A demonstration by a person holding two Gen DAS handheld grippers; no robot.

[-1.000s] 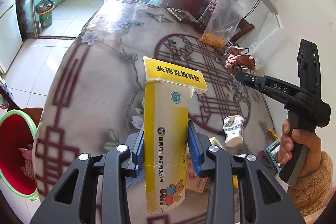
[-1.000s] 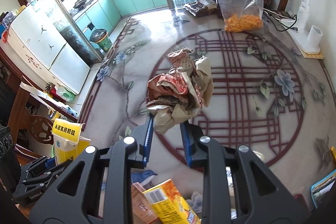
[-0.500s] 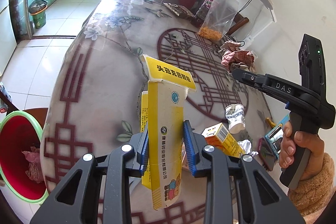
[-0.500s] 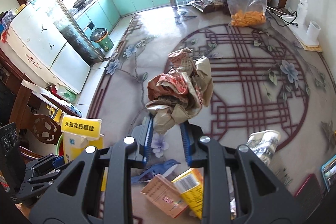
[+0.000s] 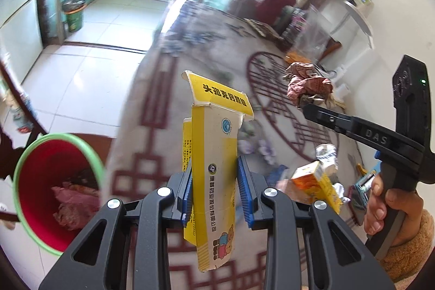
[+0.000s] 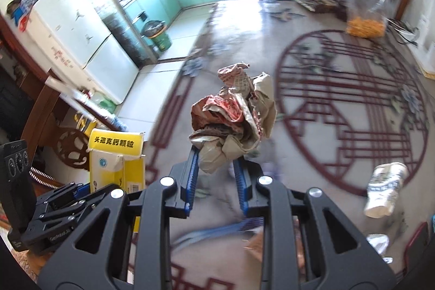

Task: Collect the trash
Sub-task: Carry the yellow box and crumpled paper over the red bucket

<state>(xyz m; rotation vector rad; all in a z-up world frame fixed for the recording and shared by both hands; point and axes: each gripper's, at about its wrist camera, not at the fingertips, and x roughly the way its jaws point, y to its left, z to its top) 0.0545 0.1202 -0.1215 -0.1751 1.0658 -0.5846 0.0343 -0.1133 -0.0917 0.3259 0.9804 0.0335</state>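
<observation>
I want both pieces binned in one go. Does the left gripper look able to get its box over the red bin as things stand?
Probably yes. The left gripper grips the yellow box, and the red bin stands open on the floor beside the table edge, nothing between them.

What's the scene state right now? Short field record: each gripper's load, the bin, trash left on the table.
left gripper: shut on yellow carton, flap open at top
right gripper: shut on crumpled paper wad
bin: red inside, green rim, on the floor beside the table, some trash in it
left on table: crushed paper cup, orange box
</observation>
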